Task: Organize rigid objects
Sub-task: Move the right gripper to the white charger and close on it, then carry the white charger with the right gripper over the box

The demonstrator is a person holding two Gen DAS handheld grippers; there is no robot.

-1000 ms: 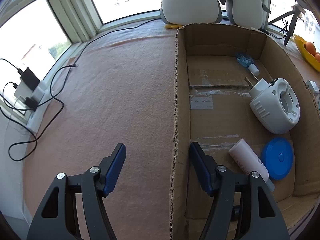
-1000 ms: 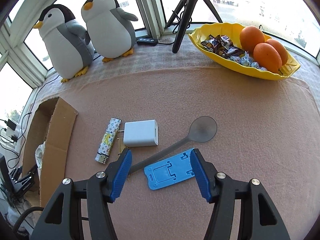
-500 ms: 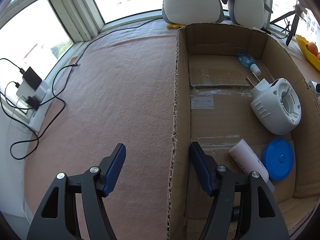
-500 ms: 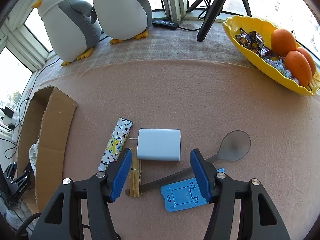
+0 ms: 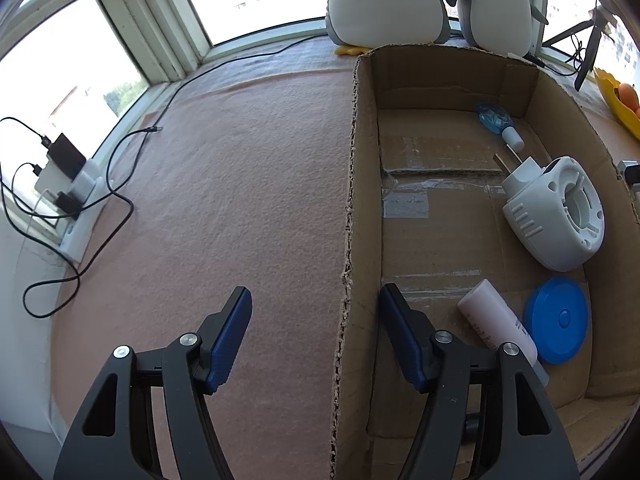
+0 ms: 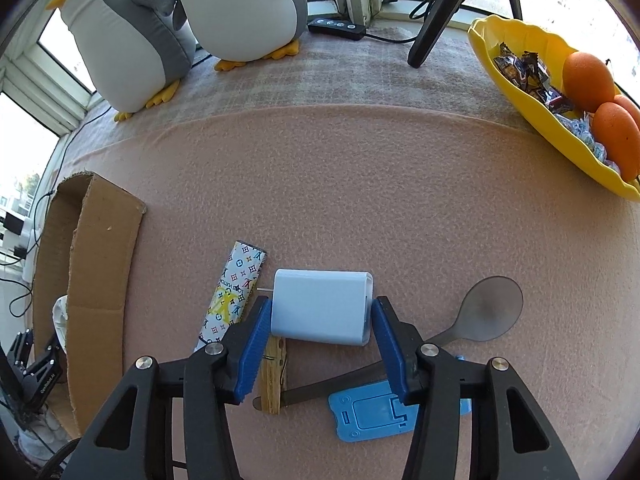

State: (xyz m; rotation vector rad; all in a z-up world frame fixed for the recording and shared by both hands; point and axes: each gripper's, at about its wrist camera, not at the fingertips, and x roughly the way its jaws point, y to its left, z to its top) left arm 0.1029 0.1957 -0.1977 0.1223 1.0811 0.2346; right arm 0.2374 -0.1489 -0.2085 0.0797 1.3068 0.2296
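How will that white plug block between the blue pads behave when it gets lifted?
The white charger looks like a hard, boxy shell, so it should stay stiff and not roll. Its smooth, rounded sides could slip a little as the right hand-held gripper closes across them. It is probably light for its size, though its prongs might catch on the patterned lighter beside it.

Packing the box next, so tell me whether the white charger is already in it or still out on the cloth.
Out. The white charger lies flat on the pink cloth, right of the cardboard box, between the closing jaws of the right gripper.
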